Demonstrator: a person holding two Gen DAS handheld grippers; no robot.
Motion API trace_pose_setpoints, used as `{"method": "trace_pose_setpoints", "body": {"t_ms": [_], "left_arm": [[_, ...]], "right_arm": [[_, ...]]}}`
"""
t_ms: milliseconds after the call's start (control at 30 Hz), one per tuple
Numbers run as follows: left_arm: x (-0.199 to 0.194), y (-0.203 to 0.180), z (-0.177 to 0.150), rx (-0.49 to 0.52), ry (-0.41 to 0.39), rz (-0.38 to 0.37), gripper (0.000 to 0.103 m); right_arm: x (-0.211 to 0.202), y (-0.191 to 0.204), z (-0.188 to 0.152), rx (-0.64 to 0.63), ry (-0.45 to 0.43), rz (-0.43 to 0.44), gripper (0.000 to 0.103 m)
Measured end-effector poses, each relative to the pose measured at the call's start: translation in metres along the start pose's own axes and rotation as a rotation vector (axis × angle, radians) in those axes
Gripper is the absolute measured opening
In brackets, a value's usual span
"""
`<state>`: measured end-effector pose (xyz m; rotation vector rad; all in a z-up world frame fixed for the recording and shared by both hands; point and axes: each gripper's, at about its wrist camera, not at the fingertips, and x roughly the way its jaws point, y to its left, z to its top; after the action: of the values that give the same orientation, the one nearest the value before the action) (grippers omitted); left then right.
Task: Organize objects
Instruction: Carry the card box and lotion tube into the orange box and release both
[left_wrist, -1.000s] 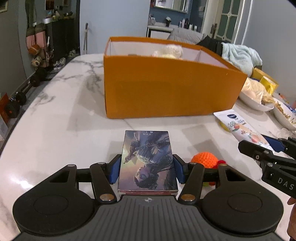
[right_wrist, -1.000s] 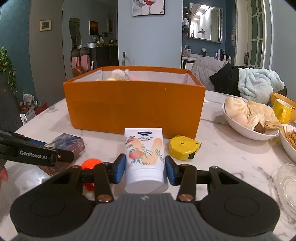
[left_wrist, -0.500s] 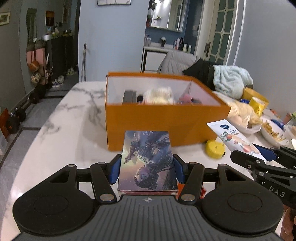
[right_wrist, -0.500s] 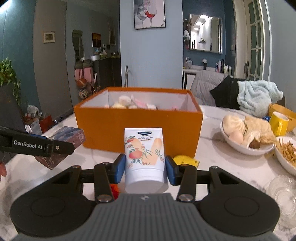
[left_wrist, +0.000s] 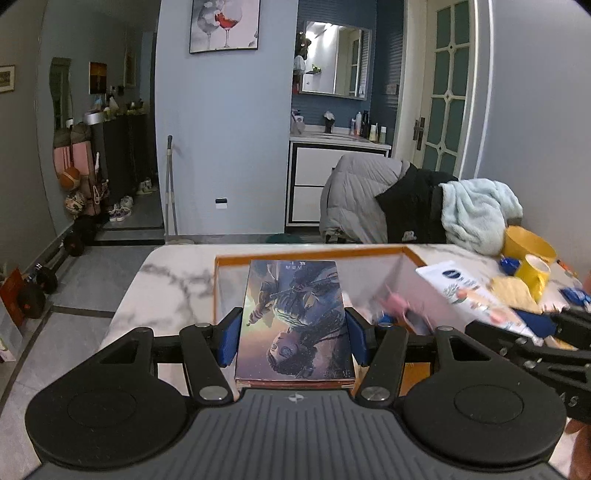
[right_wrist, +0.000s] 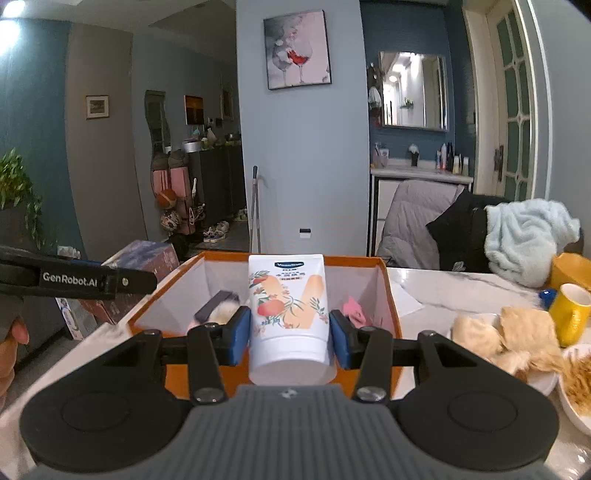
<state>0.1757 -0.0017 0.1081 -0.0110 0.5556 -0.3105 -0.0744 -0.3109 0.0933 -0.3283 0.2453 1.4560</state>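
My left gripper (left_wrist: 293, 339) is shut on a flat picture-covered box (left_wrist: 293, 317) and holds it above the near left part of the open orange box (left_wrist: 310, 254). My right gripper (right_wrist: 290, 336) is shut on a white lotion tube (right_wrist: 290, 314) and holds it over the orange box's (right_wrist: 389, 295) near edge. The tube also shows at the right in the left wrist view (left_wrist: 469, 295). The picture-covered box shows at the left in the right wrist view (right_wrist: 147, 258). Inside the orange box lie a dark block (right_wrist: 216, 306), something fluffy white and something pink (right_wrist: 352, 308).
The marble table (left_wrist: 173, 284) carries a white bowl of buns (right_wrist: 506, 343), a yellow mug (right_wrist: 570, 312) and a second bowl of food (right_wrist: 580, 384) on the right. A chair with jackets and a pale blue blanket (left_wrist: 476, 214) stands behind the table.
Both grippers have risen and moved forward with their loads, from table level in front of the orange box to above its open top.
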Motion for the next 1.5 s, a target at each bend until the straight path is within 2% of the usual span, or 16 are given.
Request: {"method": "trace_pose_setpoints", "body": {"t_ms": [133,300,600,767,1100,1233,1500], "left_arm": [[0.044,-0.002,0.012,-0.009,0.043,0.018,0.067],[0.098,-0.001,0.007,-0.041,0.149,0.006,0.067],[0.126,-0.005,-0.004,-0.015,0.205,0.021,0.066],[0.128,-0.003,-0.002,0.008,0.2,0.037,0.066],[0.127,-0.011,-0.001,0.033,0.192,0.046,0.067],[0.122,-0.011,0.0,0.033,0.18,0.036,0.074],[0.089,-0.005,0.011,-0.005,0.086,0.009,0.078]], "right_arm": [[0.046,-0.016,0.014,0.052,0.056,0.012,0.048],[0.096,-0.027,0.018,0.056,0.123,-0.003,0.048],[0.147,-0.032,0.004,0.028,0.234,-0.009,0.048],[0.16,-0.033,-0.006,0.009,0.276,-0.004,0.049],[0.165,-0.025,-0.007,-0.056,0.283,-0.02,0.053],[0.159,-0.022,-0.008,-0.064,0.268,-0.005,0.066],[0.137,-0.015,-0.001,-0.103,0.205,-0.017,0.086]]}}
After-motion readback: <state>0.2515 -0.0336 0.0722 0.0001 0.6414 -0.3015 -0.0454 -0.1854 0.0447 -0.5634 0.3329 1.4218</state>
